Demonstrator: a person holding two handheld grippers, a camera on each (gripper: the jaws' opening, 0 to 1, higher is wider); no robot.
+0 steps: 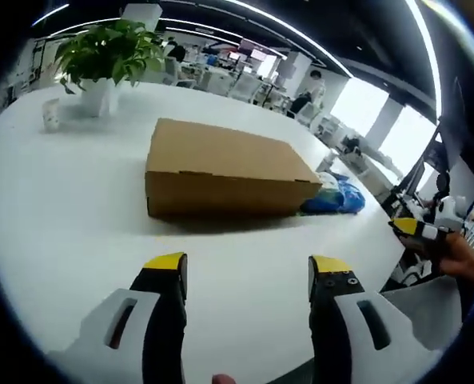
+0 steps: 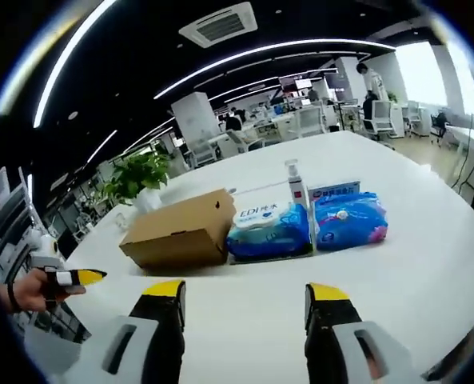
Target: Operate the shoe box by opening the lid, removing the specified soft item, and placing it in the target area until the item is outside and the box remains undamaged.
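The box [image 1: 221, 168] stands closed, so its contents are hidden. In the left gripper view it covers all but a corner of the blue packs [image 1: 336, 196] behind it. Print on the bottle [image 2: 295, 184] near the desk's [image 2: 428, 264] far edge is too small to read. Only the tips of the other gripper [image 1: 416, 228] show at the view's edge.

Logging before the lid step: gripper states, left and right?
Left gripper: open, holding nothing, short of the cardboard box.
Right gripper: open, holding nothing, above the white table.
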